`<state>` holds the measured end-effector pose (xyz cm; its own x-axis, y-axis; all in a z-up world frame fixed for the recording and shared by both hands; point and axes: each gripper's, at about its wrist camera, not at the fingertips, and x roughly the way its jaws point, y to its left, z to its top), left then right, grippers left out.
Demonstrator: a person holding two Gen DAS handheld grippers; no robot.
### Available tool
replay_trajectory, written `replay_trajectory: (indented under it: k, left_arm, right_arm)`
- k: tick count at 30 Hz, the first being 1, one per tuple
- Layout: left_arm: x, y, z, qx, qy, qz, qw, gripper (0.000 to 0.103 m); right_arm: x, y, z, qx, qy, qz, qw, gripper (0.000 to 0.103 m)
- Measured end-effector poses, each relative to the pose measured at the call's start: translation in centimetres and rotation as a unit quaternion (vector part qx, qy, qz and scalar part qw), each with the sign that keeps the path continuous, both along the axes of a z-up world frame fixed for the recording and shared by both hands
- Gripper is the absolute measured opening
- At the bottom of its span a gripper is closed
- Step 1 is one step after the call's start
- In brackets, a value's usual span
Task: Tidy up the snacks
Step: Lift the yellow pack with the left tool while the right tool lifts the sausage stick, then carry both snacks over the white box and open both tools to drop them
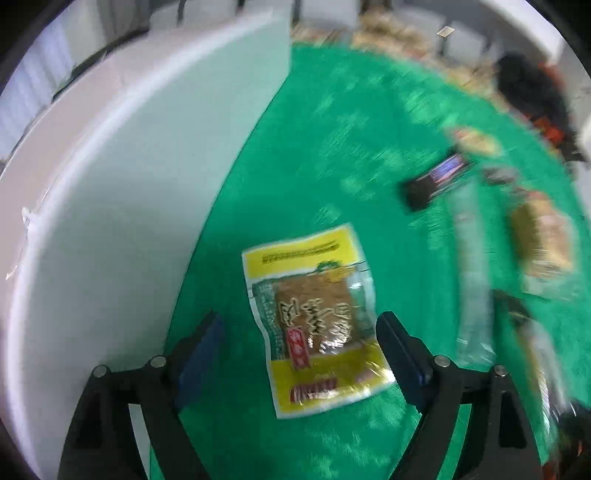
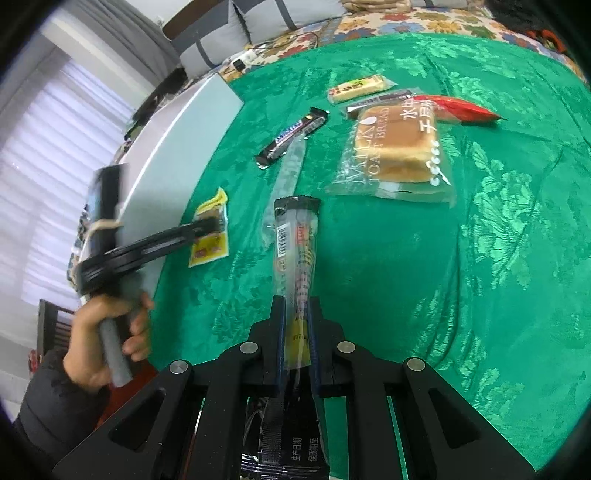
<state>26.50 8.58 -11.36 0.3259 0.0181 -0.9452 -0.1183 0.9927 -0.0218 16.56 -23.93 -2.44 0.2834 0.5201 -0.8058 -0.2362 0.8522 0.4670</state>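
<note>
Surface: green brocade tablecloth (image 2: pixel 480 258) with a woven leaf pattern, spread over a floral-print cloth (image 2: pixel 424 22) visible along the far edge. A white box (image 1: pixel 110 206) stands at the cloth's left side. Room beyond: window blinds (image 2: pixel 55 166) at left, grey-and-white cushions (image 2: pixel 236 33) behind the table.

Left gripper (image 1: pixel 299 350) — jaws apart, pointing down over a yellow-edged dried tofu packet (image 1: pixel 314 317), which lies flat on the cloth between the fingers, not pinched. The person's left hand (image 2: pixel 110 339), in a dark sleeve, grips the handle.

Right gripper (image 2: pixel 297 332) — jaws closed on a long clear-wrapped sausage stick (image 2: pixel 295 243), its far end raised over the cloth.

Loose on the cloth, further off: Snickers bar (image 2: pixel 295 136); a clear tube-shaped wrapper (image 2: pixel 286 177) just beside it; milk toast bread pack (image 2: pixel 395 151); yellow snack bar (image 2: pixel 358 88); red packet (image 2: pixel 461 109) — these last three clustered together.
</note>
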Motion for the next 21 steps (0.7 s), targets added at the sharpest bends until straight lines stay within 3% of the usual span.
replay_trajectory:
  k: [1, 2, 3, 4, 6, 8, 13, 17, 20, 21]
  left_arm:
    - [0.2, -0.5, 0.0, 0.011, -0.008, -0.002, 0.9999, 0.082]
    - [0.2, -1.0, 0.3, 0.008, -0.017, -0.011, 0.9998, 0.061]
    - [0.4, -1.4, 0.7, 0.001, -0.015, -0.025, 0.9996, 0.047]
    - [0.5, -1.6, 0.8, -0.014, -0.009, -0.032, 0.9993, 0.037]
    - [0.8, -1.3, 0.8, -0.038, 0.001, -0.038, 0.9985, 0.032]
    - [0.6, -0.7, 1.1, -0.053, -0.002, -0.034, 0.9980, 0.009]
    - [-1.0, 0.4, 3.8, -0.102, -0.044, -0.030, 0.9934, 0.009]
    - [-1.9, 1.1, 5.6, -0.123, -0.061, -0.033, 0.9900, 0.009]
    - [-2.3, 1.4, 6.5, -0.135, -0.071, -0.030, 0.9878, 0.009]
    - [-2.4, 1.4, 6.8, -0.134, -0.075, -0.033, 0.9876, 0.009]
  right_arm:
    - [-0.1, 0.1, 0.1, 0.003, -0.002, 0.001, 1.000, 0.012]
    - [-0.1, 0.0, 0.2, 0.005, -0.004, 0.001, 1.000, 0.012]
    - [-0.2, -0.1, 0.3, 0.005, -0.005, 0.001, 1.000, 0.012]
    - [-0.2, -0.3, 0.4, 0.006, -0.007, 0.000, 1.000, 0.012]
    - [-0.2, -0.9, 0.5, 0.007, -0.010, -0.005, 1.000, 0.012]
    - [-0.1, -1.8, 0.5, 0.011, -0.010, -0.013, 1.000, 0.012]
    - [-0.1, -3.1, 1.2, 0.022, -0.016, -0.027, 0.999, 0.011]
    - [0.5, -2.8, 1.7, 0.000, -0.019, -0.019, 1.000, 0.010]
    - [1.5, -1.9, 0.0, -0.046, 0.019, 0.009, 0.999, 0.014]
    - [1.4, -1.8, -0.2, -0.049, 0.022, 0.010, 0.999, 0.020]
